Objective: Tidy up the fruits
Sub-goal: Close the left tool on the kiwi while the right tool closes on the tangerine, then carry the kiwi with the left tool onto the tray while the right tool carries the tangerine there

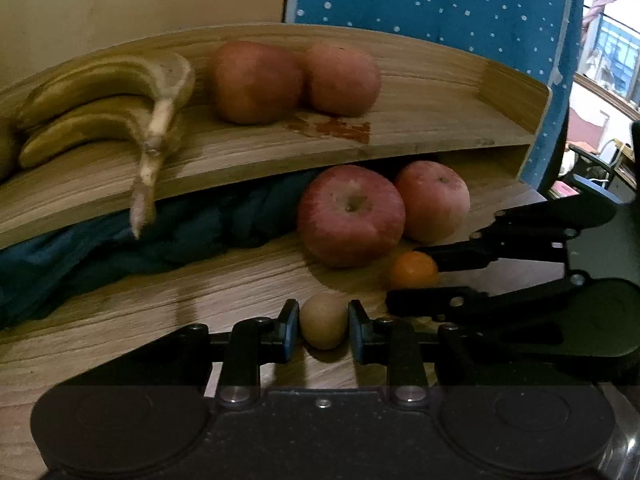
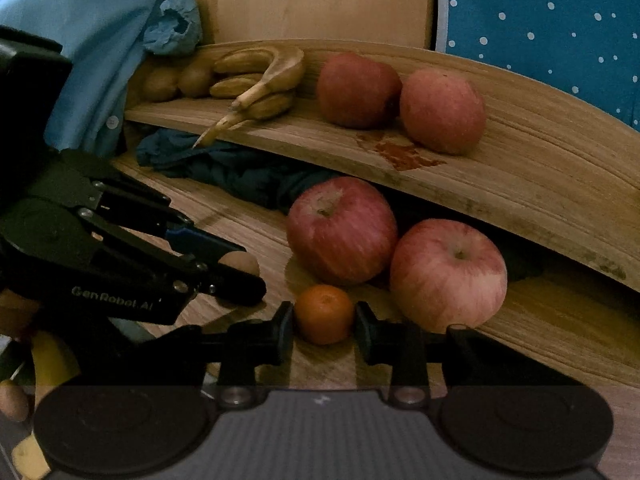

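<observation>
My left gripper [image 1: 323,326] is shut on a small brown kiwi [image 1: 323,321] low over the desk [image 1: 160,312]. My right gripper [image 2: 324,316] is shut on a small orange tangerine [image 2: 325,314]; it also shows in the left wrist view [image 1: 414,270]. Two red apples [image 1: 351,216] [image 1: 434,200] sit on the desk just behind both grippers, partly under a wooden shelf [image 1: 420,120]. On the shelf lie a bunch of bananas [image 1: 108,108], two more apples [image 1: 256,82] [image 1: 344,78] and two kiwis [image 2: 176,80].
A dark blue cloth [image 1: 120,240] is bunched under the shelf at left. A blue dotted panel [image 1: 440,0] stands behind. A light blue shirt [image 2: 100,40] hangs at left. A banana [image 2: 52,364] and a kiwi [image 2: 12,400] lie at the lower left.
</observation>
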The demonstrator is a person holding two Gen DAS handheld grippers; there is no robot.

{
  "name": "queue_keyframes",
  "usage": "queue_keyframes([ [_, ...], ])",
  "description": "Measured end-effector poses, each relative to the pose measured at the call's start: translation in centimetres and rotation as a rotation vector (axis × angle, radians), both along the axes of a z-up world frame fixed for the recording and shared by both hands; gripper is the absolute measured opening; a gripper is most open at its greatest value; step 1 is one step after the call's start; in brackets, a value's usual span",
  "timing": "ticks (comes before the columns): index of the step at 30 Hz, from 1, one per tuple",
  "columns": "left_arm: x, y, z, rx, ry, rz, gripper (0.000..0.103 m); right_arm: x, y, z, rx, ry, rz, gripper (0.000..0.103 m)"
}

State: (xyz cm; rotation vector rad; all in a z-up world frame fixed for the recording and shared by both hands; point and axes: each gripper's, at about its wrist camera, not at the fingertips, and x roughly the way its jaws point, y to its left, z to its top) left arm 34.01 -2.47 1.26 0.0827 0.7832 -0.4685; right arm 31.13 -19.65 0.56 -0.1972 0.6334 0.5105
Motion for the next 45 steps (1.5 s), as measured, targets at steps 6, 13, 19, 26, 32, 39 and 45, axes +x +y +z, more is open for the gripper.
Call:
queue_keyframes([
  [6,-1.2,0.4,1.3,-0.014,-0.032,0.02,0.028,-1.6,0.0,0.6,0.019,-0.027,-0.011,0.036],
  [13,-4.0,0.6,3.6,-0.048,-0.095,0.03,0.028,-4.8,-0.6,2.9,0.053,-0.101,-0.042,0.036],
  [19,-7.0,0.5,4.7,-0.066,-0.118,0.025,0.028,-8.2,-1.3,4.3,0.069,-0.138,-0.069,0.036],
  [26,-9.8,0.5,3.8,-0.081,-0.086,0.02,0.028,-12.7,-1.4,4.3,0.066,-0.134,-0.074,0.036],
  [32,-11.3,0.3,2.6,-0.071,-0.053,0.019,0.028,-15.5,-1.2,3.2,0.065,-0.095,-0.082,0.036],
  [39,-11.5,0.2,1.5,-0.048,-0.018,0.033,0.028,-16.4,-1.0,1.6,0.067,-0.047,-0.09,0.036],
  [45,-11.5,0.1,1.2,-0.043,-0.005,0.034,0.028,-16.6,-0.9,1.2,0.074,-0.041,-0.094,0.036],
])
